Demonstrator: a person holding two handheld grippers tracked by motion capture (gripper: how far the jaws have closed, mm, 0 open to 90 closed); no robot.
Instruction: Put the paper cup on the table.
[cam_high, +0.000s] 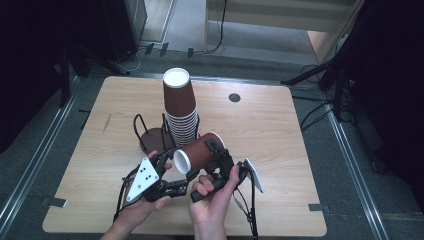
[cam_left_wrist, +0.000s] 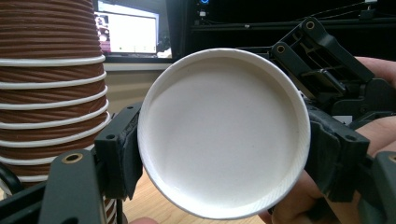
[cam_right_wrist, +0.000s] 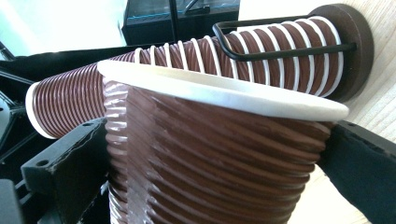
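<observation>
A ribbed brown paper cup (cam_high: 200, 150) lies on its side above the table's front, its white open end turned left. My right gripper (cam_high: 217, 152) is shut across its body; in the right gripper view the jaws flank the cup (cam_right_wrist: 210, 163) just below its white lip. My left gripper (cam_high: 177, 175), with its grey plate, faces the cup's mouth. In the left gripper view its pads (cam_left_wrist: 119, 154) sit against both sides of the white rim (cam_left_wrist: 224, 135). A tall stack of upside-down brown cups (cam_high: 181, 110) stands in a wire holder just behind.
The holder's round brown base (cam_high: 152, 137) with an empty wire loop sits left of the stack. The wooden table (cam_high: 270, 140) has a dark grommet (cam_high: 234, 97) at the back. Stand legs and cables cross the floor at both sides.
</observation>
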